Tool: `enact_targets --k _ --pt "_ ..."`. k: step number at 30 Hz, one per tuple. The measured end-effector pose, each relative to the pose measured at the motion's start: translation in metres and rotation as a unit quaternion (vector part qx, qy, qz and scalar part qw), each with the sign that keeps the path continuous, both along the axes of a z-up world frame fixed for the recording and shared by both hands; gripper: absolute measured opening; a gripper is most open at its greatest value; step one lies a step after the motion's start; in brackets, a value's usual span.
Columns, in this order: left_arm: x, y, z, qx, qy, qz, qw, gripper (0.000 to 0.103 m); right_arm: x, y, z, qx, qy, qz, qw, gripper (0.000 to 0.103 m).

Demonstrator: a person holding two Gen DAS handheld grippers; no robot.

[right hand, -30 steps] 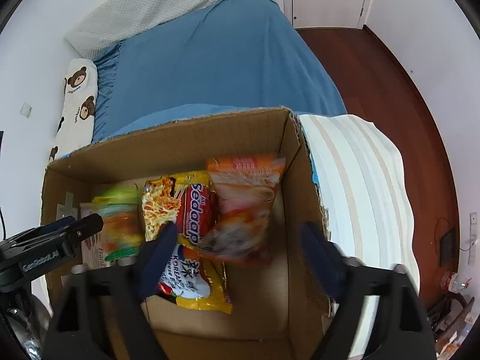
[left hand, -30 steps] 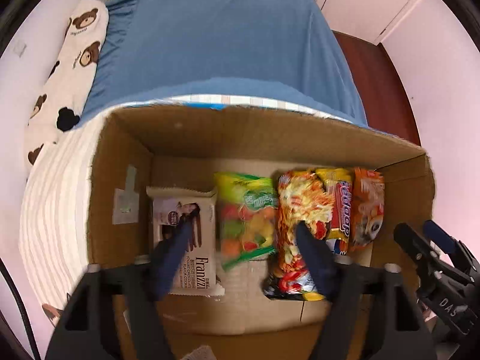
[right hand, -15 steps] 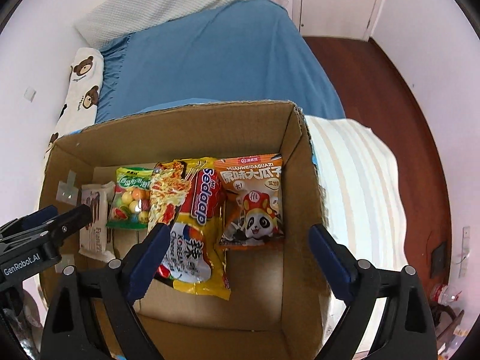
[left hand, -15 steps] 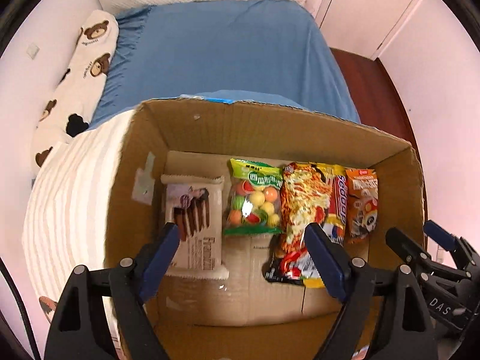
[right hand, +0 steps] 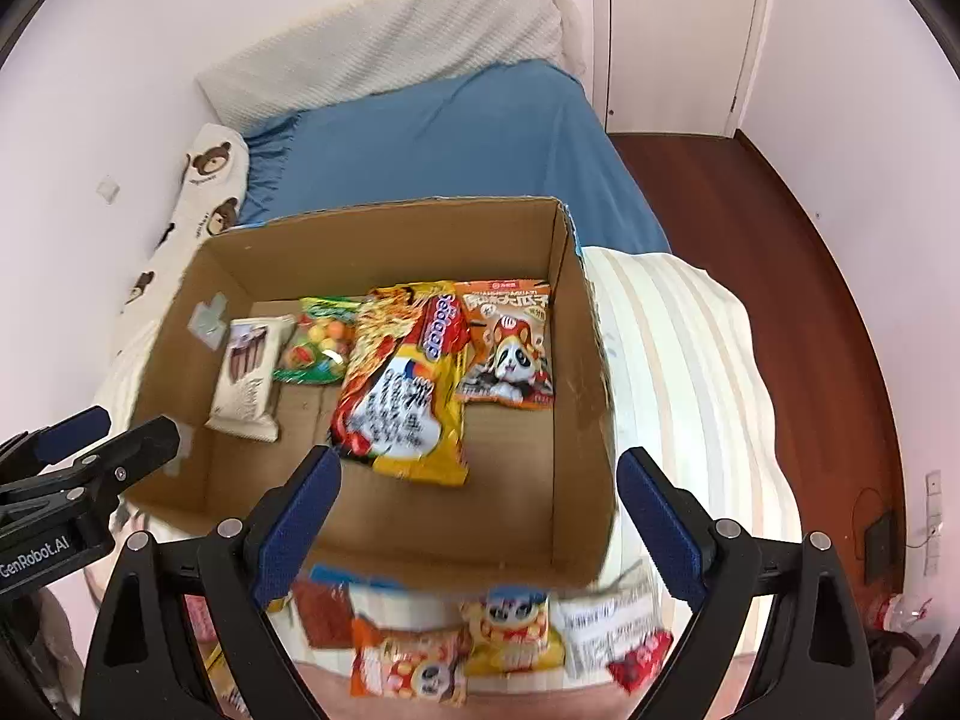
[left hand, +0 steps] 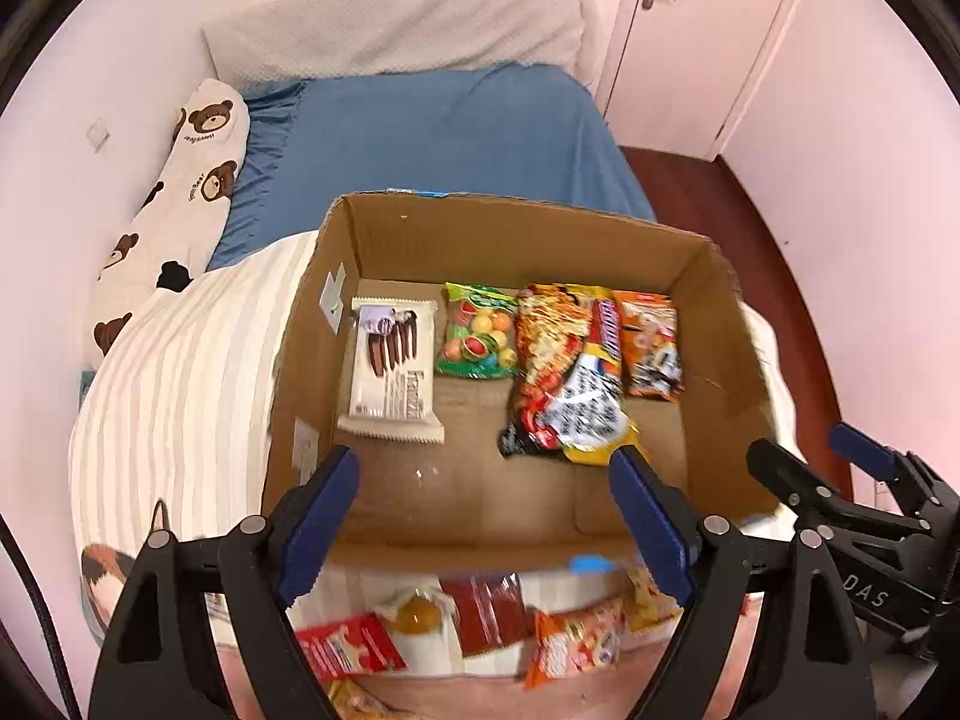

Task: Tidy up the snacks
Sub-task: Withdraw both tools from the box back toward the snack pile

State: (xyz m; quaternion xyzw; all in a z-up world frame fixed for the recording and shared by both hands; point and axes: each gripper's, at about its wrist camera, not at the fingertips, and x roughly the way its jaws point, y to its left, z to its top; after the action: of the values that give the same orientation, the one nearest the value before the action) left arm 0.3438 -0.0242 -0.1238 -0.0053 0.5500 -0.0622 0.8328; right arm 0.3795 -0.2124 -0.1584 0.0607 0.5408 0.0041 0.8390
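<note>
Left wrist view: we see the cardboard box (left hand: pixel 729 360) on the bed (left hand: pixel 432 132), four snack packets (left hand: pixel 393 369) across its floor from nine to three o'clock, more snacks (right hand: pixel 516 630) at six. Our left tongs (left hand: pixel 486 510) and right tongs (right hand: pixel 480 510) gape empty, the right's jaws having just widened.

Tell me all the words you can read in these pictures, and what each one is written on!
"Sedaap": on the yellow noodle packet in the cardboard box.
"GenRobot.AI": on the left gripper's black body.
"DAS": on the right gripper's black body.
Wafer packet: large sideways word, too blurred to read for sure.
Panda packet: top lettering too small to read.
Packets below the box: blurred, unreadable.
</note>
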Motion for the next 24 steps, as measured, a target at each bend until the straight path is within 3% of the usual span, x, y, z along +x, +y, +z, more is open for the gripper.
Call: enact_targets --k 5,10,18,21,24 --pt "-0.039 0.001 0.022 -0.006 -0.022 0.000 0.9997 0.085 -0.040 0.003 0.020 0.013 -0.019 0.005 1.000 0.095" --pt "-0.070 0.006 0.023 -0.004 -0.024 0.009 0.9997 0.085 -0.080 0.002 0.020 0.044 -0.007 0.003 0.999 0.095" --pt "-0.114 0.033 -0.023 -0.009 0.034 0.047 0.9983 0.086 -0.117 0.002 -0.024 0.075 0.055 0.001 0.996 0.095" --pt "-0.126 0.046 -0.048 -0.005 0.065 0.062 0.9959 0.101 -0.121 0.003 -0.049 0.083 0.087 0.006 0.993 0.095" --pt "-0.139 0.063 -0.072 -0.003 0.088 0.089 0.9921 0.101 -0.119 0.010 -0.078 0.081 0.118 0.016 0.990 0.095"
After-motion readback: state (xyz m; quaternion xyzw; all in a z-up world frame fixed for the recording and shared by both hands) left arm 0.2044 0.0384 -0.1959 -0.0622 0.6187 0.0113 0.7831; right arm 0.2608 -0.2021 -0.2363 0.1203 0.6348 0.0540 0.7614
